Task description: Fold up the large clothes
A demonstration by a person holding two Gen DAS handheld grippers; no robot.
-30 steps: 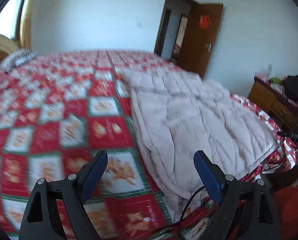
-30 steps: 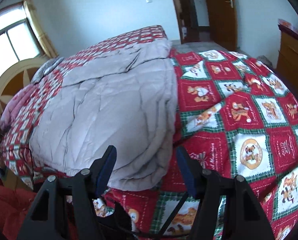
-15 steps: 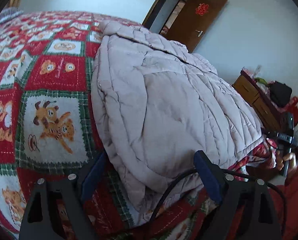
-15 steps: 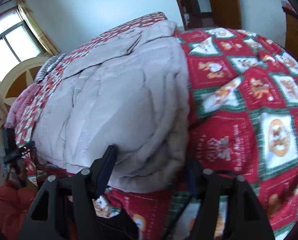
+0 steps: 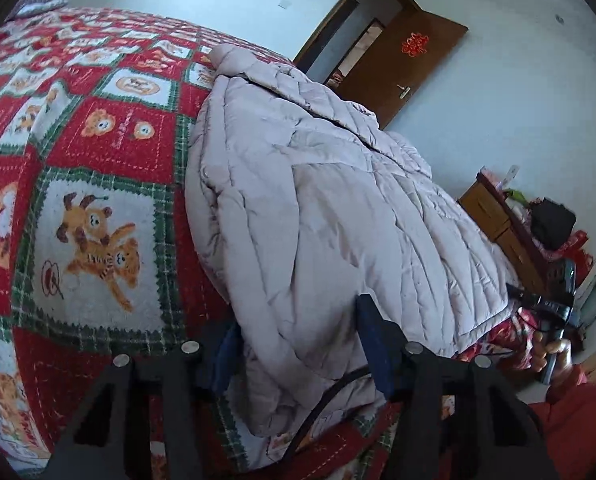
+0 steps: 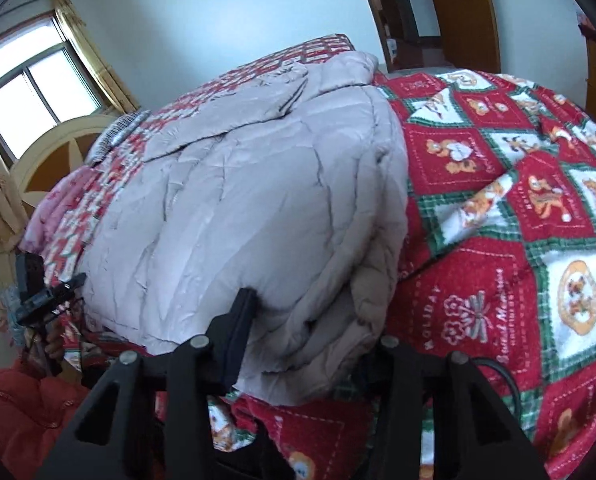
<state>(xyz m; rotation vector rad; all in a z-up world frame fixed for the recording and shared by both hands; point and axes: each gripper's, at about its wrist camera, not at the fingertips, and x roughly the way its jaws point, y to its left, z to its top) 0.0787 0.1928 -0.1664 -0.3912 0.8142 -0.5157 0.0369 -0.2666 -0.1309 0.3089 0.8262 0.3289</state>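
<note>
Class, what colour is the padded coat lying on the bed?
The padded coat is pale pinkish-grey, seen best in the right wrist view.

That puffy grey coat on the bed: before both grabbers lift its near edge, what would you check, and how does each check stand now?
1. Coat hem between left gripper fingers: ok, jaws closing.
2. Coat corner inside right gripper: ok, jaws closing.
3. Grips firm: cannot tell.
4. Bedspread kept out of the pinch: cannot tell.
5. Black cable clear of the left jaws: not ok.
</note>
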